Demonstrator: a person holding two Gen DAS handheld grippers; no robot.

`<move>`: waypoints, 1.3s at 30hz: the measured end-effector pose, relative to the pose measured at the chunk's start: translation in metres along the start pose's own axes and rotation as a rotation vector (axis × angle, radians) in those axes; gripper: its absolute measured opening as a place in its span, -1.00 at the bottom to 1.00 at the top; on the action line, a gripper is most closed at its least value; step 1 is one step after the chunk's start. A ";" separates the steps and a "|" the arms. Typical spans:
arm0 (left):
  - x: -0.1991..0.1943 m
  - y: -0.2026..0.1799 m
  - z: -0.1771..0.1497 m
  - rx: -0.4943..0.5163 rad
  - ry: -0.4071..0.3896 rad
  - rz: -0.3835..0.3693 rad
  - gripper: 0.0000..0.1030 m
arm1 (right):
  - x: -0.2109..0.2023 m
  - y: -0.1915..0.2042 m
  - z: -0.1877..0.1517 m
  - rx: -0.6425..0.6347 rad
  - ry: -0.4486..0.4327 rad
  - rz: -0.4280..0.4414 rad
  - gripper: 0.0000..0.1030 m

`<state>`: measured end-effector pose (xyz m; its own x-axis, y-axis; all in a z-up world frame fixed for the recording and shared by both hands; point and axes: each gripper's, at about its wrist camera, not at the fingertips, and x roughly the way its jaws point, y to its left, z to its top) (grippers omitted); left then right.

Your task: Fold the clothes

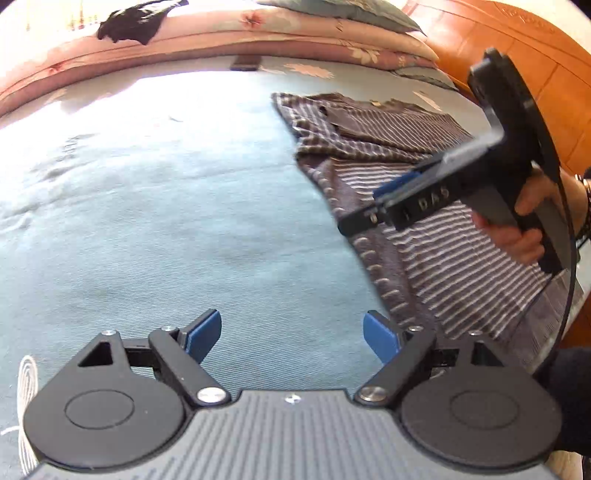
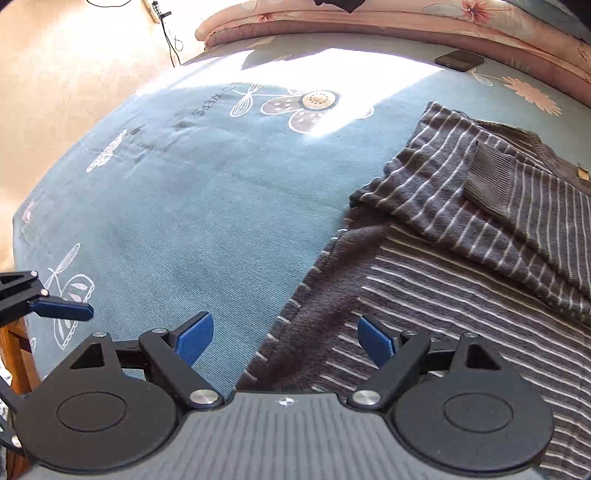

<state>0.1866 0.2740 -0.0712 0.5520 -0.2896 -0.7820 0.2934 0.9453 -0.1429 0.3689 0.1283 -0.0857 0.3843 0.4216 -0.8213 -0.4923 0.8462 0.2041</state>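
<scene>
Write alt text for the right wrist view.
The right gripper, jaws open and empty, hovers over the edge of a striped grey sweater lying partly folded on a blue bedsheet. A dark phone lies near the pink quilt.

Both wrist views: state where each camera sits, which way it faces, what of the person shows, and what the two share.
Left wrist view: sits behind the open left gripper, angled down over the blue sheet; sweater to its right; shows the right gripper and the hand holding it.
Right wrist view: sits behind the open right gripper, angled down at the sweater's edge; shows one left gripper finger at the left border, no hand.
Shared: sheet, sweater, phone, quilt.
</scene>
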 end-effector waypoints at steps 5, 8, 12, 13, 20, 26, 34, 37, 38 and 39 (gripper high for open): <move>-0.009 0.051 -0.019 -0.161 -0.048 0.017 0.63 | 0.027 0.053 -0.010 0.013 0.075 0.006 0.79; -0.014 0.060 -0.024 -0.169 -0.054 0.028 0.63 | 0.019 0.074 0.002 -0.091 0.042 0.013 0.76; -0.017 0.058 -0.026 -0.176 -0.072 0.048 0.63 | 0.020 0.048 0.034 -0.073 -0.039 -0.150 0.76; -0.018 0.056 -0.027 -0.182 -0.077 0.052 0.63 | 0.024 0.037 0.043 -0.060 -0.057 -0.202 0.76; -0.016 0.034 -0.024 -0.210 -0.096 0.074 0.63 | 0.070 -0.001 0.059 0.026 -0.023 -0.124 0.92; -0.011 0.021 -0.016 -0.164 -0.095 0.069 0.64 | 0.034 0.000 0.052 0.083 -0.069 0.068 0.86; -0.005 0.004 -0.009 -0.158 -0.073 0.040 0.63 | 0.051 -0.021 0.056 0.208 -0.003 0.218 0.99; -0.004 -0.011 -0.006 -0.163 -0.065 0.039 0.63 | 0.020 -0.040 0.049 0.301 -0.012 0.336 0.93; -0.003 -0.017 -0.005 -0.169 -0.061 0.038 0.63 | 0.008 -0.046 0.042 0.308 -0.012 0.340 0.93; 0.000 -0.022 -0.004 -0.178 -0.053 0.035 0.63 | -0.002 -0.051 0.034 0.320 -0.005 0.345 0.93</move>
<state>0.1772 0.2533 -0.0704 0.6010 -0.2587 -0.7562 0.1328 0.9653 -0.2248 0.4198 0.0951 -0.0765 0.2445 0.6970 -0.6741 -0.3271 0.7137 0.6194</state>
